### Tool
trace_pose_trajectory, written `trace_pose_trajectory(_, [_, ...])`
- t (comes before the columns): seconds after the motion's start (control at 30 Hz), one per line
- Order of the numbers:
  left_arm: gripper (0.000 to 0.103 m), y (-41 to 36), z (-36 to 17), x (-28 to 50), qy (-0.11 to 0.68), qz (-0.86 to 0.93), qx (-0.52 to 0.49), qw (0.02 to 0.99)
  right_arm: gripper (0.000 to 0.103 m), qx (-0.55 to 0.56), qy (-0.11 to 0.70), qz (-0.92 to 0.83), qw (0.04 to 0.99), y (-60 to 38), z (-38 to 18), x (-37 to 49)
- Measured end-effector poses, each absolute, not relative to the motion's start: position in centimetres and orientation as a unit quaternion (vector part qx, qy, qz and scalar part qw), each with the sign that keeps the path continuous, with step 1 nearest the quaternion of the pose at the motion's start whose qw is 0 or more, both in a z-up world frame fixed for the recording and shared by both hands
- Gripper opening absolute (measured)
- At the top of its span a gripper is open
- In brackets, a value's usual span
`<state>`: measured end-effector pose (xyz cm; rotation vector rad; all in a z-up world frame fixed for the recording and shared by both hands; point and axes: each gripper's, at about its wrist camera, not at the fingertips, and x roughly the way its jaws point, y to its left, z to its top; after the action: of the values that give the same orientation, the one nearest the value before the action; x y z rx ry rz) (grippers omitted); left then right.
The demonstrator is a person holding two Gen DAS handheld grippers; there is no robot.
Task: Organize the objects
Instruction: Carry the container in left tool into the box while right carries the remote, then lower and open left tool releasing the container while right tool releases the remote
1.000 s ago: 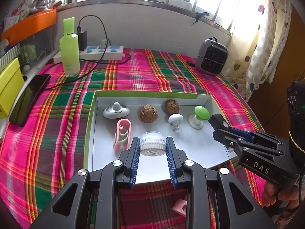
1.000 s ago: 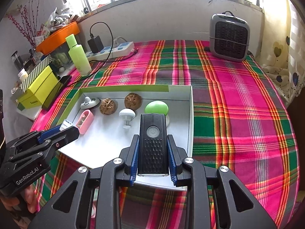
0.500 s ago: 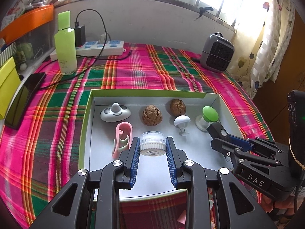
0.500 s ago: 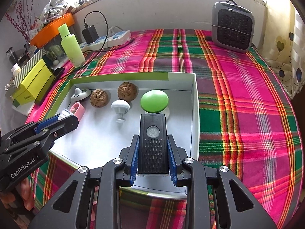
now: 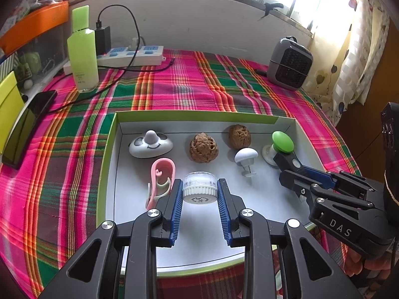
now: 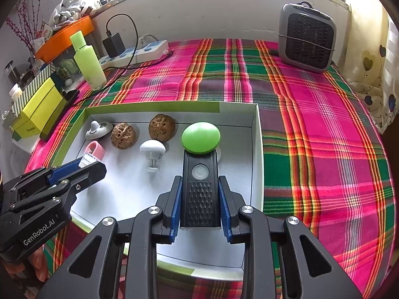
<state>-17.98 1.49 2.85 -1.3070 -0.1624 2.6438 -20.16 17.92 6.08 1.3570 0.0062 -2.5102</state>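
Note:
My left gripper (image 5: 199, 183) is shut on a small white round jar (image 5: 199, 190) with a ribbed lid, held over the near part of a white tray with a green rim (image 5: 109, 149). My right gripper (image 6: 199, 182) is shut on a black device with a round power button (image 6: 200, 199), over the tray's right side (image 6: 256, 149), just in front of a green mushroom-shaped piece (image 6: 200, 137). In the tray lie a smiling white piece (image 5: 150, 145), two walnuts (image 5: 203, 148), a white mushroom piece (image 5: 245, 157) and a pink holder (image 5: 162, 177).
The tray sits on a pink and green plaid cloth. Behind it stand a green bottle (image 5: 83, 57), a power strip with a charger (image 5: 132, 54) and a small grey heater (image 5: 290, 64). A phone (image 5: 25, 129) and yellow boxes (image 6: 37, 114) lie at the left.
My left gripper has carried the jar a little further in over the tray and slightly lower. The right gripper has hardly moved. Both grips stay the same.

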Motion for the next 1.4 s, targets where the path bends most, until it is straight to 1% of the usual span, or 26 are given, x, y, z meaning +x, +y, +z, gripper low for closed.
trace_pose_trajectory(0.37, [0.026, 1.5, 2.3, -18.6, -0.055, 0.890, -0.444, 0.090, 0.028, 0.462, 0.005, -0.876, 0.136, 17.8, 6.1, -21.5])
trace_pose_trajectory(1.4, [0.026, 2.2, 2.1, -19.3, -0.022, 0.895, -0.439, 0.070, 0.028, 0.447, 0.042, -0.886, 0.120, 17.0, 5.8, -20.0])
